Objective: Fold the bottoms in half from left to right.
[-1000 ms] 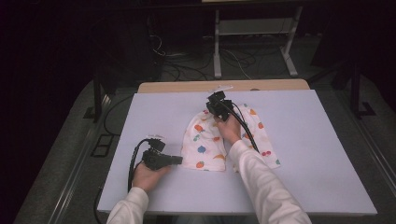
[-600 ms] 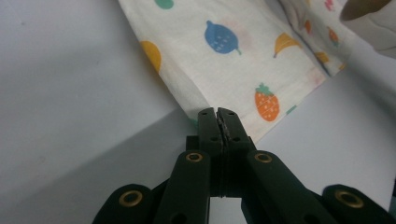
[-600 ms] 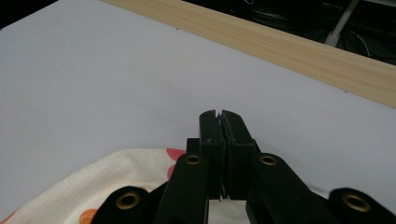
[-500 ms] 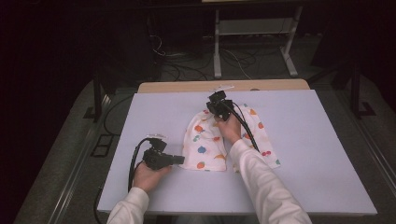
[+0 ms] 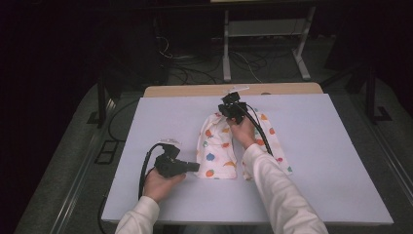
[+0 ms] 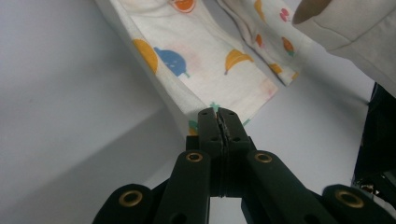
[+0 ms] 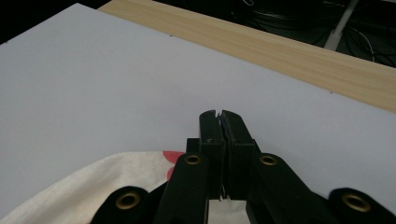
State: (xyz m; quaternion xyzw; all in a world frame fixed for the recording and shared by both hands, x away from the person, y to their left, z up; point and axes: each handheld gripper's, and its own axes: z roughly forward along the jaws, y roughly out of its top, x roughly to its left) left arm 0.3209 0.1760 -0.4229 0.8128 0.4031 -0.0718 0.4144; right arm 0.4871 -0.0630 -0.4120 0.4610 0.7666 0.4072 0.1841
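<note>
A white garment (image 5: pixel 216 146) printed with coloured fruit lies flat in the middle of the white table (image 5: pixel 316 146). My left gripper (image 5: pixel 196 167) is at its near left corner. In the left gripper view its jaws (image 6: pixel 218 114) are shut on the hem, and the garment (image 6: pixel 201 70) rises a little off the table there. My right gripper (image 5: pixel 225 112) is at the garment's far end. In the right gripper view its jaws (image 7: pixel 219 116) are shut, with the garment (image 7: pixel 107 186) running in under them and a sliver of cloth between them.
A light wooden strip (image 5: pixel 195 91) borders the table's far edge, also ahead in the right gripper view (image 7: pixel 280 42). A metal stand (image 5: pixel 263 44) and cables sit on the dark floor beyond. The right forearm's white sleeve (image 6: pixel 355 32) crosses above the garment's right half.
My left gripper has risen slightly with the garment's near corner. The right gripper has stayed at the far end.
</note>
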